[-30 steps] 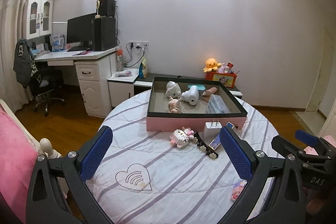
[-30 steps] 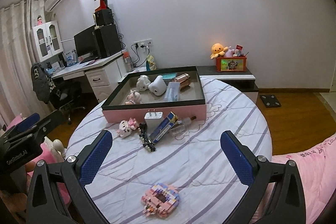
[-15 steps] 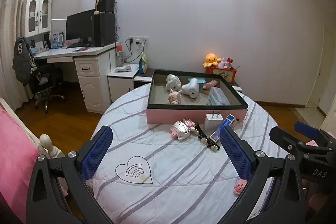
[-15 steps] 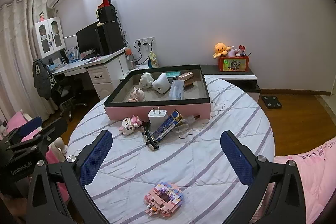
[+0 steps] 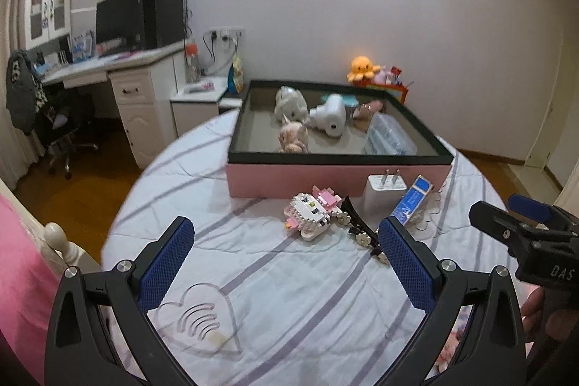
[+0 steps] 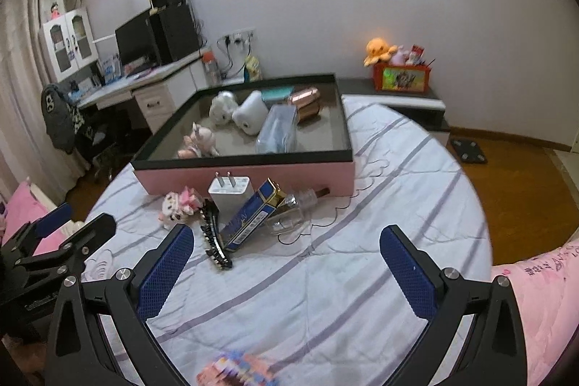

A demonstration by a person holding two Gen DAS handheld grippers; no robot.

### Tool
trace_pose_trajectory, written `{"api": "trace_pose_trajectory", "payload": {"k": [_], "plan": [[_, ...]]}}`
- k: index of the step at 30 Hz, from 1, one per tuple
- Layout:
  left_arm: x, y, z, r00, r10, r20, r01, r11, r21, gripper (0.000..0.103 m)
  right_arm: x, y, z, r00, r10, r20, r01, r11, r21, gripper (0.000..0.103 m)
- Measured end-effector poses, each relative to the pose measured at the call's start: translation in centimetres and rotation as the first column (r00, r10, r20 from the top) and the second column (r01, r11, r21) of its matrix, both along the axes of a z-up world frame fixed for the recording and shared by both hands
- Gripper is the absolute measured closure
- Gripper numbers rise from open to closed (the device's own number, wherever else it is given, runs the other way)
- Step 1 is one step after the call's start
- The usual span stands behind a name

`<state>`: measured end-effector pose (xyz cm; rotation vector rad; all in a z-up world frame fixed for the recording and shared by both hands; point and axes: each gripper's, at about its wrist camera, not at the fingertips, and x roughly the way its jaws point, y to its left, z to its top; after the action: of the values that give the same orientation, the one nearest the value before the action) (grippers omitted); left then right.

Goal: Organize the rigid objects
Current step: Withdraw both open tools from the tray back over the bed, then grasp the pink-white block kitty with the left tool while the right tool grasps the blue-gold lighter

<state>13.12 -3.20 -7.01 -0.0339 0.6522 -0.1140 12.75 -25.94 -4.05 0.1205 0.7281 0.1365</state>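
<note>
From the left wrist, my left gripper (image 5: 286, 257) has its jaws wide and empty; the pink-and-white brick-built cat figure (image 5: 312, 209) lies just beyond them, near the pink tray with the black rim (image 5: 289, 177). Closing carelessly could crack its bricks apart.

From the right wrist, my right gripper (image 6: 286, 259) hangs wide too; the black hair clip (image 6: 215, 234) crowds the blue-and-gold box (image 6: 253, 214) on the striped bed (image 6: 380, 205), so I might snag both.
</note>
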Motion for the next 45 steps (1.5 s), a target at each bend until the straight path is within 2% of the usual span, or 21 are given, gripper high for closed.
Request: {"api": "trace_pose_trajectory", "payload": {"k": [5, 8, 14, 17, 19, 21, 22, 23, 24, 25, 27, 30, 34, 37, 41, 44, 45], "plan": [[2.8, -1.1, -2.0, 0.996, 0.01, -0.086, -0.011, 1.0, -0.014, 0.0, 2.5, -0.7, -1.8, 0.997, 0.038, -0.07, -0.035, 0.998, 0.048, 0.0], [4.5, -1.9, -3.1, 0.991, 0.033, -0.13, -0.032, 0.999, 0.015, 0.0, 3.7, -1.4, -2.9, 0.992, 0.058, -0.11, -0.049, 0.996, 0.076, 0.0], [6.6, -2.8, -4.1, 0.984, 0.062, -0.167, -0.056, 0.998, 0.042, 0.0, 5.7, -1.8, -3.6, 0.983, 0.107, -0.149, -0.092, 0.99, 0.103, 0.0], [7.9, -3.1, -5.2, 0.977, 0.057, -0.207, -0.05, 0.998, 0.04, 0.001, 6.5, -1.4, -3.7, 0.978, 0.137, -0.159, -0.122, 0.987, 0.104, 0.0], [8.8, -2.9, -6.1, 0.969, 0.034, -0.246, -0.035, 0.999, 0.001, 0.004, 6.9, -1.0, -4.0, 0.974, 0.151, -0.169, -0.132, 0.984, 0.124, 0.0], [9.2, -2.5, -6.4, 0.965, 0.01, -0.26, -0.023, 0.999, -0.048, 0.008, 7.1, -0.5, -4.2, 0.974, 0.143, -0.177, -0.122, 0.984, 0.127, 0.009], [9.3, -2.4, -6.3, 0.967, -0.004, -0.255, -0.011, 0.998, -0.058, 0.017, 7.2, -0.3, -4.3, 0.974, 0.136, -0.183, -0.115, 0.986, 0.124, 0.01], [9.4, -2.4, -6.2, 0.966, -0.033, -0.258, 0.016, 0.998, -0.067, 0.022, 7.2, 0.0, -4.4, 0.975, 0.127, -0.185, -0.105, 0.987, 0.121, 0.014], [9.5, -2.3, -6.1, 0.964, -0.063, -0.258, 0.045, 0.996, -0.075, 0.028, 7.3, 0.3, -4.5, 0.976, 0.115, -0.187, -0.094, 0.989, 0.117, 0.025], [9.7, -2.1, -6.0, 0.961, -0.097, -0.259, 0.076, 0.993, -0.088, 0.036, 7.3, 0.5, -4.5, 0.976, 0.103, -0.192, -0.082, 0.99, 0.112, 0.029], [9.9, -1.7, -5.9, 0.954, -0.143, -0.262, 0.117, 0.987, -0.112, 0.042, 7.3, 1.1, -4.7, 0.977, 0.075, -0.201, -0.054, 0.993, 0.108, 0.034], [10.0, -0.8, -5.9, 0.946, -0.189, -0.265, 0.156, 0.978, -0.14, 0.042, 7.2, 2.1, -4.8, 0.975, 0.036, -0.22, -0.02, 0.997, 0.075, 0.037], [9.3, 0.6, -5.7, 0.942, -0.221, -0.251, 0.179, 0.967, -0.18, 0.042, 7.1, 2.2, -4.5, 0.971, 0.007, -0.237, 0.011, 0.997, 0.076, 0.041], [8.5, 1.5, -5.5, 0.942, -0.229, -0.246, 0.185, 0.965, -0.187, 0.042, 6.7, 2.0, -4.1, 0.972, -0.006, -0.235, 0.027, 0.996, 0.087, 0.05], [7.6, 1.3, -5.7, 0.941, -0.237, -0.242, 0.208, 0.968, -0.143, 0.042, 6.7, 2.0, -4.2, 0.97, -0.019, -0.243, 0.041, 0.995, 0.088, 0.052], [7.5, 1.0, -5.7, 0.947, -0.211, -0.241, 0.186, 0.975, -0.123, 0.042, 7.1, 2.2, -4.6, 0.967, -0.004, -0.255, 0.029, 0.995, 0.093, 0.052], [7.5, 0.9, -5.7, 0.949, -0.202, -0.241, 0.178, 0.977, -0.121, 0.042, 7.2, 2.1, -4.8, 0.966, 0.004, -0.259, 0.022, 0.995, 0.097, 0.054]]}}
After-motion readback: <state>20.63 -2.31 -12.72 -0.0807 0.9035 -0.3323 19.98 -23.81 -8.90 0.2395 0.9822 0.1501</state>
